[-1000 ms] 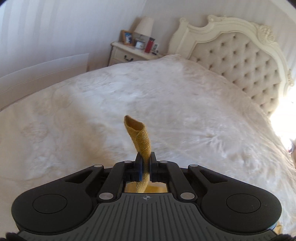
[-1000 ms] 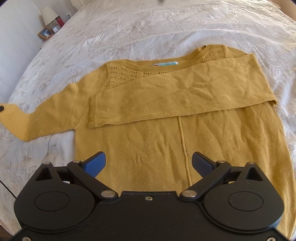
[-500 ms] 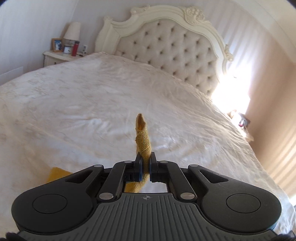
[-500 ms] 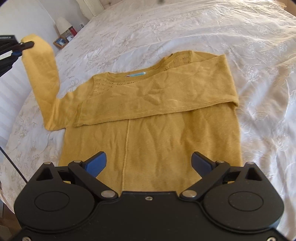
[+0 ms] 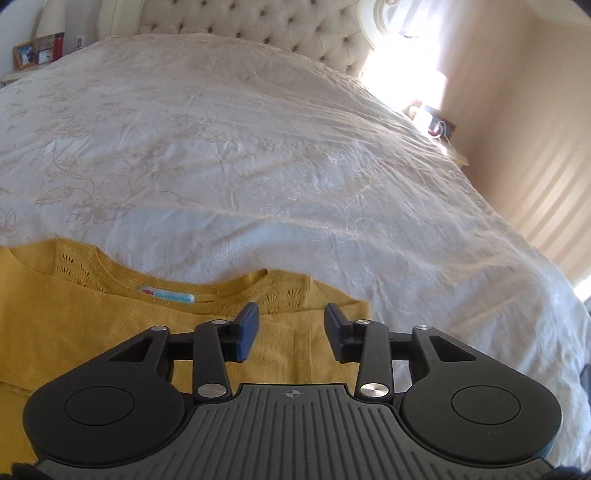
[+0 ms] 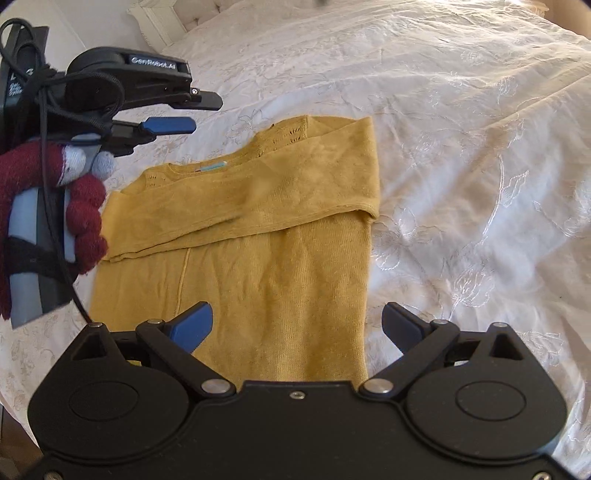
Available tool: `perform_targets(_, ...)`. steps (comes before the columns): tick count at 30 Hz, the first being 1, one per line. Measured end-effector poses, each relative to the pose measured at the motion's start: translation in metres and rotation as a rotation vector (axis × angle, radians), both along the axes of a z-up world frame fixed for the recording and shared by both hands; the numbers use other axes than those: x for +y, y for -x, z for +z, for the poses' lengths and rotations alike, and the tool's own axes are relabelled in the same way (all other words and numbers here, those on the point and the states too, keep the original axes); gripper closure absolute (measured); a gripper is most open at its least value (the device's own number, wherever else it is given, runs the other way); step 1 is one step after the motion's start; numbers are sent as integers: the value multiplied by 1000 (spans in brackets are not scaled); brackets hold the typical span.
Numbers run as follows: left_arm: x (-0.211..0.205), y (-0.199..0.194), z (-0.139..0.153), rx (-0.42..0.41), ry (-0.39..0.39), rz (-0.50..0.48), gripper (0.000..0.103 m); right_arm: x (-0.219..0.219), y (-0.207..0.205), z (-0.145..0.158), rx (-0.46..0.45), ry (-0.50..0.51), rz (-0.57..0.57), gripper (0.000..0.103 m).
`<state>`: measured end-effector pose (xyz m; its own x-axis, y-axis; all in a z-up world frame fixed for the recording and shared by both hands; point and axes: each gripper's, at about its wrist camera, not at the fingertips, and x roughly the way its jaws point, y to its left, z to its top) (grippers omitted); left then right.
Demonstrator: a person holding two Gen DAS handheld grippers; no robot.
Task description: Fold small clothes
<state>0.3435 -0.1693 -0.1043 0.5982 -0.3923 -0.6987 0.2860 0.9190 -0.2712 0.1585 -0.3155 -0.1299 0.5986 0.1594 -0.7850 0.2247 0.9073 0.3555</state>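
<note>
A mustard yellow sweater [image 6: 258,236] lies flat on the white bed, both sleeves folded across its chest. Its collar and blue label [image 5: 166,293] show in the left wrist view. My left gripper [image 5: 291,325] is open and empty, hovering over the folded sleeves near the collar. It also shows in the right wrist view [image 6: 199,110], above the sweater's left shoulder, held by a hand in a dark red glove [image 6: 85,214]. My right gripper [image 6: 297,325] is wide open and empty over the sweater's lower part.
A white embroidered bedspread [image 5: 258,147] covers the bed. A tufted cream headboard [image 5: 258,22] stands at the far end. A nightstand with a picture frame [image 5: 24,55] is at the far left, another nightstand [image 5: 436,125] at the right by a bright window.
My left gripper carried the left sleeve up and over the sweater, laid it across the chest and opened, letting it go. The right gripper stayed open and shifted slightly.
</note>
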Motion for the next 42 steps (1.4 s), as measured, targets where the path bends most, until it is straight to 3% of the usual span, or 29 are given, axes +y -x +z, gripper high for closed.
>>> perform_targets(3,17,19,-5,-17,-79,-34,53,-2,-8,0,-3,0,-18,5)
perform_targets(7,59,30,-20,16,-182,-6,47,1,-31,3,-17,30,-17,7)
perform_targets(13,135,22,-44,120,-262,181,47,6,-82,6,-31,52,40,36)
perform_targets(17,167,14,-57,165,-300,275,47,3,-115,0,-21,44,42,39)
perform_targets(21,188,8,-74,217,-306,336,47,1,-141,-12,10,43,55,39)
perform_targets(24,197,2,-87,276,-253,376,42,-2,-155,-22,36,32,65,38)
perform_targets(33,197,-1,-96,284,-222,390,26,-5,-172,-46,95,-25,76,39)
perform_targets(35,195,-2,-97,287,-226,390,24,-3,-174,-47,101,-31,82,50)
perform_targets(37,194,-4,-97,294,-232,389,23,-1,-175,-45,105,-23,83,72)
perform_targets(39,193,-6,-97,303,-239,388,23,-1,-175,-41,93,-40,91,88)
perform_targets(42,191,-8,-97,309,-243,390,21,3,-173,-23,40,-40,109,89)
